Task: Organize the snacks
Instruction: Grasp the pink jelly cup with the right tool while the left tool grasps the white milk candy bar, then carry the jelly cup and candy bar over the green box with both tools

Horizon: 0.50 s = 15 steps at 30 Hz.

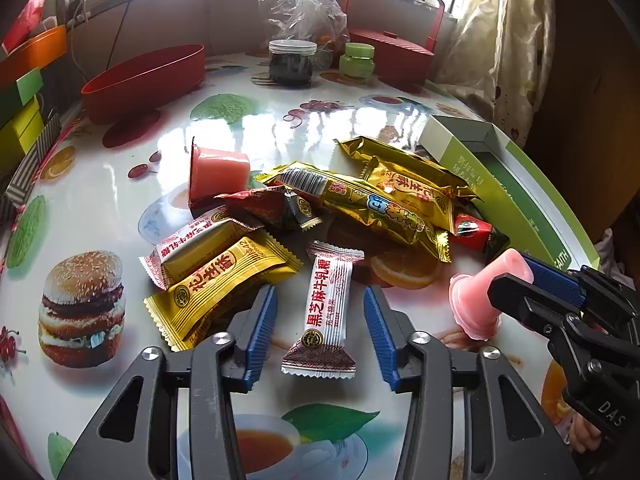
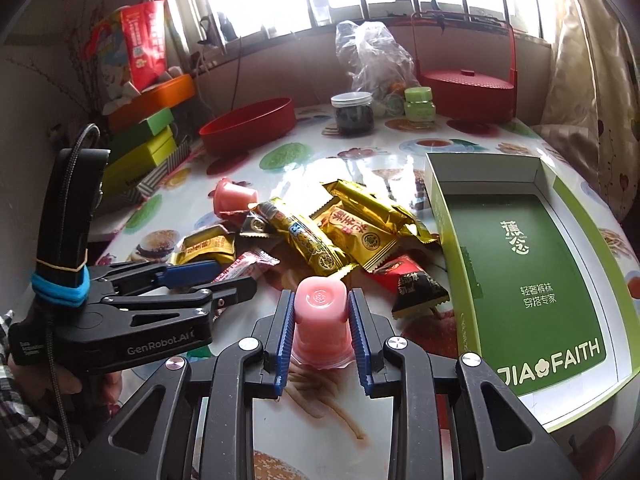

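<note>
Tablecloth (image 1: 100,208) printed with burgers, fruit and teacups covers the round table under a barred window, glossy with glare. Taking the green box (image 2: 532,280) as landmark: it lies open at the table's right edge, its tray bare. Far behind it stands a red lidded basket (image 2: 468,88) with a tall handle, and to the left of that a crumpled clear plastic bag (image 2: 372,60), a dark jar (image 2: 354,114) and a small green jar (image 2: 419,104). Farther left sits a red oval tub (image 2: 248,126), then stacked orange and green cartons (image 2: 152,120) off the table.

Just left of the box is the snack heap: long gold wrappers (image 1: 384,204), yellow bars (image 1: 224,280), a red and black triangular sweet (image 2: 416,284), a pink jelly cup (image 1: 216,174) on its side at the heap's far edge, and a white and red nougat stick (image 1: 326,304) nearest the left gripper (image 1: 320,328).

That gripper's blue fingers straddle the nougat stick without touching it, half spread. The right gripper (image 2: 320,320), near the box's front left corner, pinches a second pink jelly cup (image 2: 320,312), upturned, just above the cloth.
</note>
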Each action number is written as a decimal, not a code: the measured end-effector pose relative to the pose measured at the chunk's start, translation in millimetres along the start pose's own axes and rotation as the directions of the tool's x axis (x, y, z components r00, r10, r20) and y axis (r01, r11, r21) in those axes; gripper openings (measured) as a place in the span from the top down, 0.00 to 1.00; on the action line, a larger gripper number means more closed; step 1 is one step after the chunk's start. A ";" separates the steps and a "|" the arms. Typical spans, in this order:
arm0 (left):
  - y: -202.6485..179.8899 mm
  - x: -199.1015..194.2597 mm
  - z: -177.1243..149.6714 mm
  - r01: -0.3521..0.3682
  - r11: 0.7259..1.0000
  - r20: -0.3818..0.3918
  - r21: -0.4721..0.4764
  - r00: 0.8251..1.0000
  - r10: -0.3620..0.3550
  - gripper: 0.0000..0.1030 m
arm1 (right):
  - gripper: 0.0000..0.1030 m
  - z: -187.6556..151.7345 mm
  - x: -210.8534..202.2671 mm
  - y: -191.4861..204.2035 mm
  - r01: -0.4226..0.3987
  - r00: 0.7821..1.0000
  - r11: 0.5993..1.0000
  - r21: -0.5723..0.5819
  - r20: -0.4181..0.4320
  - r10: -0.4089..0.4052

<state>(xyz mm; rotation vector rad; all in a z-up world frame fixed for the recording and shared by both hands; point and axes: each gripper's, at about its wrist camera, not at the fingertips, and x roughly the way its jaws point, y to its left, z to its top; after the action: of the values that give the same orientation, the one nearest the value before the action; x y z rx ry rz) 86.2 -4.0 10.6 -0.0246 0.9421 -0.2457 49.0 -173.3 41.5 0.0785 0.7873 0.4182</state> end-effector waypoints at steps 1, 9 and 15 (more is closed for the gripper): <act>-0.7 0.3 0.1 -0.006 1.000 -0.001 0.005 1.000 0.006 0.62 | 0.75 -0.2 -0.5 -0.4 0.000 1.000 1.000 0.002 0.001 0.000; -3.0 0.6 -0.4 -0.015 1.000 -0.007 0.008 1.000 0.015 0.79 | 0.75 -1.0 -4.4 -1.0 -0.005 1.000 1.000 0.005 0.012 0.005; -4.3 -1.8 -2.7 -0.007 1.000 -0.008 -0.011 1.000 0.007 0.80 | 0.75 0.2 -7.1 -2.1 -0.010 1.000 1.000 0.010 0.020 0.010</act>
<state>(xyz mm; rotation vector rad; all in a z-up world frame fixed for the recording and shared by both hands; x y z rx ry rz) 82.2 -7.6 11.0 -0.0300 0.9517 -0.2344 45.3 -178.0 45.9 0.0957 0.7692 0.4221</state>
